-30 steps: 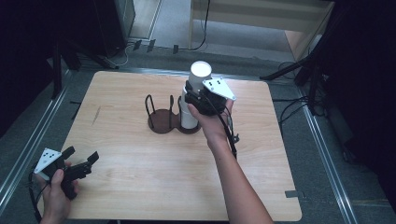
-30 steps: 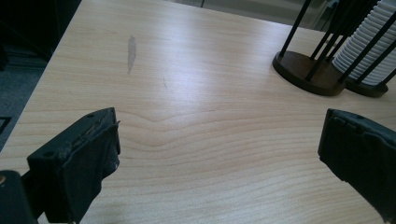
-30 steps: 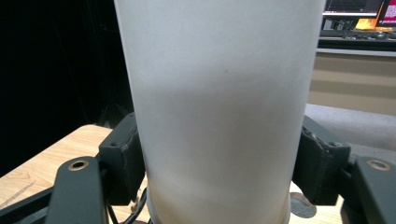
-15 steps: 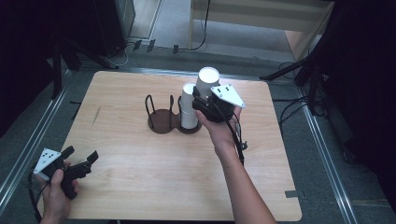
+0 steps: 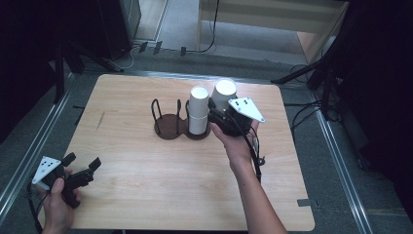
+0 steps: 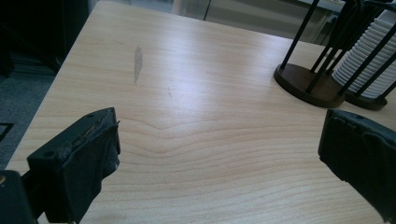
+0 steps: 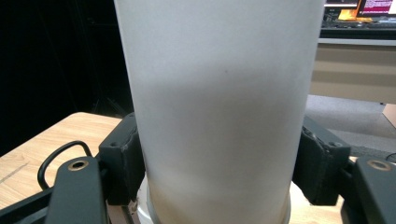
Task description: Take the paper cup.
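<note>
My right gripper (image 5: 220, 113) is shut on a white paper cup (image 5: 225, 92), held upside down in the air just right of the cup stack (image 5: 198, 111). In the right gripper view the cup (image 7: 219, 107) stands between both pads (image 7: 123, 158), which press its sides. The stack sits in the right ring of a dark wooden two-ring cup holder (image 5: 170, 126); the left ring holds nothing. My left gripper (image 5: 82, 161) is open near the table's front left corner. Its view shows the holder (image 6: 308, 86) and the ribbed stack (image 6: 362, 65) far off.
The wooden table (image 5: 146, 185) has a faint grey smudge (image 5: 101, 120) at its left side. Cables and dark stands lie on the floor beyond the far edge. A metal rail (image 5: 29, 161) runs along the left side.
My right gripper has lifted the top cup off the stack and carried it up and to the right. The left gripper has stayed in place.
</note>
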Tool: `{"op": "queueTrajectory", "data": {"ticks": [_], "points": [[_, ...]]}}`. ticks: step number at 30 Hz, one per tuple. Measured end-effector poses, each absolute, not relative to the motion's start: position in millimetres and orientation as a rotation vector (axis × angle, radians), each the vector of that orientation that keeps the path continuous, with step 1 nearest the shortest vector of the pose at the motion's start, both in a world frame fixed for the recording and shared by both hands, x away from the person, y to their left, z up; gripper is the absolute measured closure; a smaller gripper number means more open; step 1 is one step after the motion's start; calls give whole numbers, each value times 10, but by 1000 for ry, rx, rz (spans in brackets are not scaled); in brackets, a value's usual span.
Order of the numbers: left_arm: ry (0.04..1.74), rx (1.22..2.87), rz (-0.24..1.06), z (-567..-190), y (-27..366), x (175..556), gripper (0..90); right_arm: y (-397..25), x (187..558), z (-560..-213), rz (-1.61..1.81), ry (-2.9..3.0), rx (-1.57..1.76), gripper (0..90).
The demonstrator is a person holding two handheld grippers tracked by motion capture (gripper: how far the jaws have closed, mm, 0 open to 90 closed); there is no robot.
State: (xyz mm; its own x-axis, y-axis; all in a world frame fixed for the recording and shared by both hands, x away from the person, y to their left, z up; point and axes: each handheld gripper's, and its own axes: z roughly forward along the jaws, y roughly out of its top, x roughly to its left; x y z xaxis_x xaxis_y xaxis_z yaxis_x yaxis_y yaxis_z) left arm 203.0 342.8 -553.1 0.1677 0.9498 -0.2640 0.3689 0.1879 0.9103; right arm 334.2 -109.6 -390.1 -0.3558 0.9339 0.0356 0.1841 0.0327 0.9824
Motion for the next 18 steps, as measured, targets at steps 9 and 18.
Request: {"op": "queueTrajectory", "data": {"ticks": [9,18], "points": [[1331,1429,713,-5495,3389,1984,0,-1180,3219,-3994,1381,1625,1168,282],[1324,1447,711,-5419,3343,1971,0,-1281,3097,-4094,1392,1632,1182,280]]}}
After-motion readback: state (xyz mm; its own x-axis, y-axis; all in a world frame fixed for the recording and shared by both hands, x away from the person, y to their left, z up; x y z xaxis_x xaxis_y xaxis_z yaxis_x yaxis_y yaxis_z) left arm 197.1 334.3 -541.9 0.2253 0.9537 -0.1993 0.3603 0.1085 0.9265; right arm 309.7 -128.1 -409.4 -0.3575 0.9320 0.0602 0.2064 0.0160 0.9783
